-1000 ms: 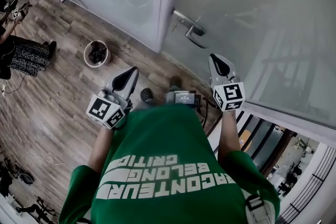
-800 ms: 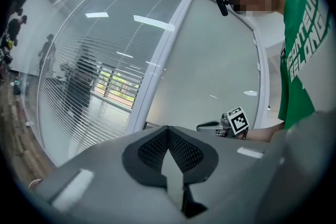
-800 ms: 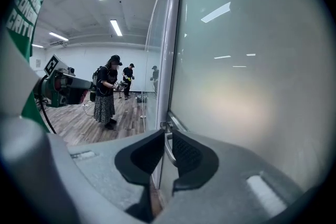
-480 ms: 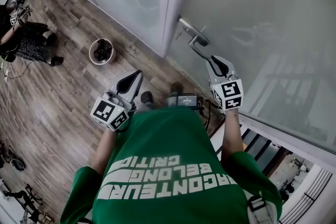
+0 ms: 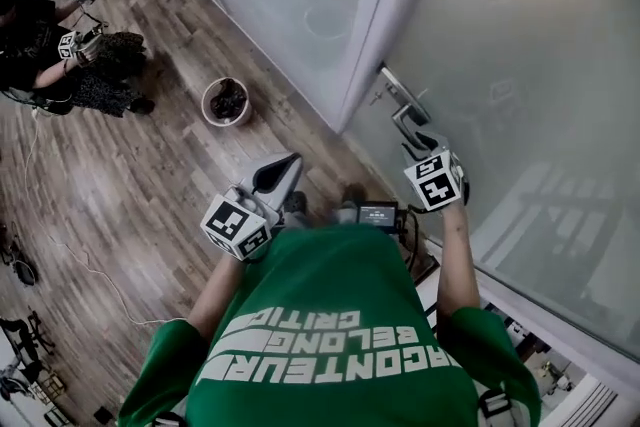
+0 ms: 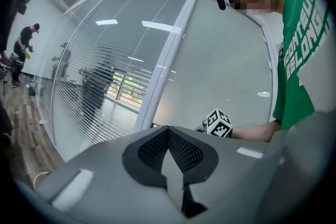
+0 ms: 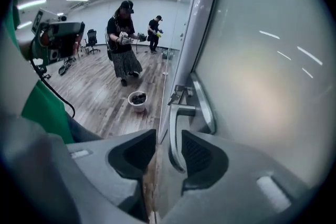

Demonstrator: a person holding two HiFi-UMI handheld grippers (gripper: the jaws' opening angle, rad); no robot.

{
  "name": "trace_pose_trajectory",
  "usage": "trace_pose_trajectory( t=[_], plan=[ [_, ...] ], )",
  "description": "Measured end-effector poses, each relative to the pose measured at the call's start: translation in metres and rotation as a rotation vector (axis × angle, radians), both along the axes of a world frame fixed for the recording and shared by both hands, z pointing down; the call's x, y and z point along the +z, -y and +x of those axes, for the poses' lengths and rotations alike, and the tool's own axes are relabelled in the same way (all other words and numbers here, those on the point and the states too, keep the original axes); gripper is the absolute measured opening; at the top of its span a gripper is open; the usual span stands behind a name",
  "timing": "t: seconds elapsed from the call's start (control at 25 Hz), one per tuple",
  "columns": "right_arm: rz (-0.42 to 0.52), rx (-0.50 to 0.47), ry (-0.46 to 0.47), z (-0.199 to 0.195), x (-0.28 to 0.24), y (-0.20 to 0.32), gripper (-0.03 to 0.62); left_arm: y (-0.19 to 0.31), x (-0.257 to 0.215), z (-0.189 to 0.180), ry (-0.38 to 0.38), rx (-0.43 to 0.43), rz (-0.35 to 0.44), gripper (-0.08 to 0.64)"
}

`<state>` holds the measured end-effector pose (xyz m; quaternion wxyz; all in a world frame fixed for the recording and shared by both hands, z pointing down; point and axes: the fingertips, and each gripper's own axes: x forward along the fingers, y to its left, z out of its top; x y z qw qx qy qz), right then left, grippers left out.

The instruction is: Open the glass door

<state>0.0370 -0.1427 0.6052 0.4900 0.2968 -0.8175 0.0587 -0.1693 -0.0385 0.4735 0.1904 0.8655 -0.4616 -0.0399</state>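
— What is the right gripper (image 7: 169, 152) doing?
— Its jaws have just been opening and stand wide apart. The door handle (image 7: 176, 134) runs down between them, a silver lever close to the right-hand pad, but neither pad clamps it.
— And from the head view?
— There that gripper sits right of centre, its tips up against the handle, which is fixed to the glass door (image 5: 520, 65). The frosted pane fills the upper right of the frame.
— The left gripper (image 6: 169, 147)?
— Closed, pads meeting in a point, nothing between them. In the head view it hangs left of centre, over the wooden floor (image 5: 150, 185), well apart from the door.
— What lies round about?
— A pale door post (image 5: 375, 15) rises just left of the handle, with a glass wall and its blinds beyond, toward the top middle. A small white pot (image 5: 227, 101) with something dark in it stands on the floor near the foot of that wall. A person in dark clothes (image 5: 95, 80) is at the upper left. A green shirt (image 5: 330, 335) fills the bottom.
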Motion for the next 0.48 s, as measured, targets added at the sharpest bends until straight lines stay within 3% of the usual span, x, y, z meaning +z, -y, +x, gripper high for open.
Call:
trace_pose_trajectory(
  t=[0.12,0.28,0.4,0.48],
  plan=[
    [-0.037,-0.033,-0.099,0.007,0.025,0.007,0.146,0.000,0.007,0.004,0.004,-0.013,-0.005,0.017],
    [-0.125,-0.068,-0.136,-0.005,0.047,0.014,0.144,-0.004,0.005,-0.007,0.006,-0.056,-0.006,0.017],
    [-0.240,-0.038,-0.180,0.003,0.065,0.012,0.144,-0.004,0.008,-0.010,0.004,-0.078,-0.010,0.017],
    [-0.264,-0.038,-0.189,-0.002,0.068,0.015,0.144,-0.005,0.008,-0.013,-0.001,-0.088,-0.014,0.017]
  ],
)
